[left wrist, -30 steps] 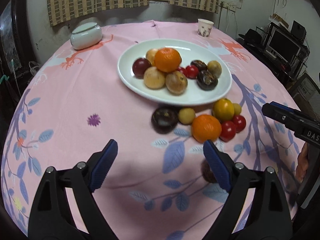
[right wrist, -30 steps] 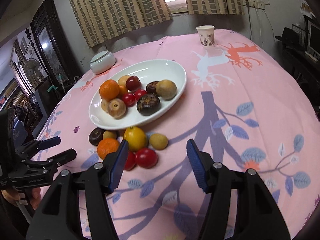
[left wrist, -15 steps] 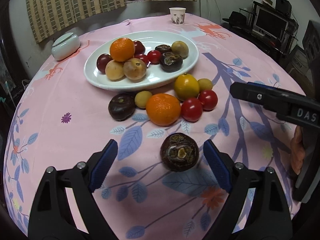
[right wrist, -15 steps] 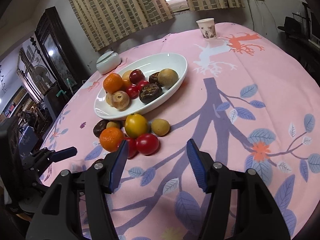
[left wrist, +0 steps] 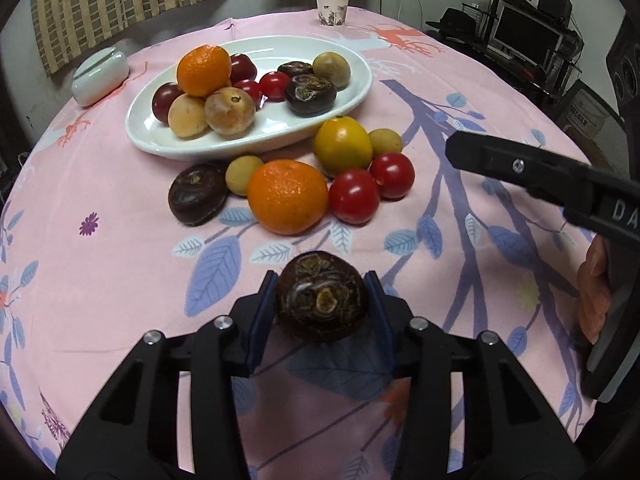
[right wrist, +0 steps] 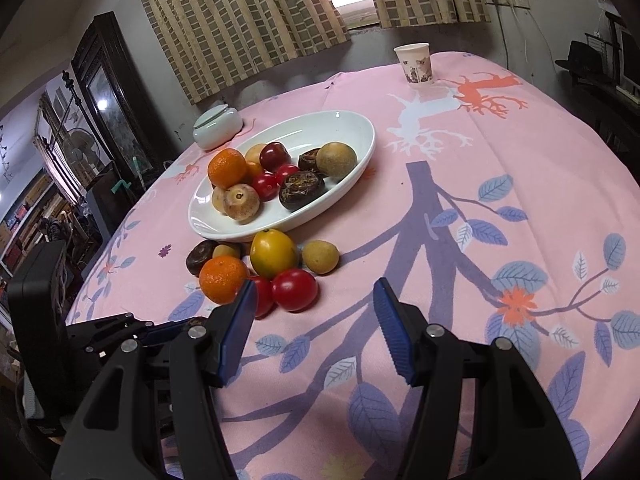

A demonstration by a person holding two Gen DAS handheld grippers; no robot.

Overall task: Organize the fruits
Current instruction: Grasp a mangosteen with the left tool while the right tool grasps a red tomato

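Note:
My left gripper [left wrist: 322,300] is shut on a dark brown wrinkled fruit [left wrist: 322,297], low over the pink tablecloth. Ahead lies a loose cluster: an orange [left wrist: 287,197], another dark fruit [left wrist: 197,194], a yellow fruit [left wrist: 342,145], two red tomatoes [left wrist: 354,196] and small tan fruits. Behind them a white oval plate [left wrist: 352,96] holds several fruits. My right gripper [right wrist: 314,314] is open and empty just right of the cluster; its finger [left wrist: 520,170] shows at the right of the left wrist view. The plate [right wrist: 352,160] and cluster also show in the right wrist view.
A paper cup [left wrist: 332,9] stands at the table's far edge. A white lidded jar [left wrist: 101,76] sits at the back left. A desk with a monitor [left wrist: 524,34] stands beyond the table on the right. A dark cabinet [right wrist: 104,92] stands on the left.
My left gripper moved forward around the dark wrinkled fruit and closed on it. My right gripper edged closer to the cluster and stays open.

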